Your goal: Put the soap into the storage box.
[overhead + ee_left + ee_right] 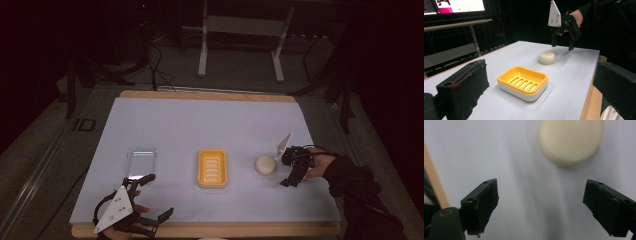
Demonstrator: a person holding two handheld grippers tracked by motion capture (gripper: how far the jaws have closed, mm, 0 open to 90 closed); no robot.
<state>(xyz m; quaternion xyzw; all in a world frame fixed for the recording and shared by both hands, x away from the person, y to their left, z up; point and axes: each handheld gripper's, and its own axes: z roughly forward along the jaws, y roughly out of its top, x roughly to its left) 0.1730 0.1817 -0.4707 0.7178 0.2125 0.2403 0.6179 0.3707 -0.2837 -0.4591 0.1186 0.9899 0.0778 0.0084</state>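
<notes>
A round cream soap bar [264, 165] lies on the white table cover, to the right of a yellow slotted soap dish [212, 168]. Just right of the soap, my right gripper [285, 171] hangs open, held a little above the cover. In the right gripper view the soap [571, 140] lies beyond the tips of the gripper [541, 195], with nothing between its jaws. My left gripper [159, 196] rests open near the front left edge. Its wide-apart fingers [466, 87] frame the dish [523, 82], the soap [547, 57] and the right gripper [562, 47] farther off.
A clear plastic tray [140, 162] lies left of the dish, just beyond the left gripper. The wooden table edge [200, 231] runs along the front. A metal stand [240, 45] is on the floor behind the table. A lit monitor [459, 5] stands off to one side.
</notes>
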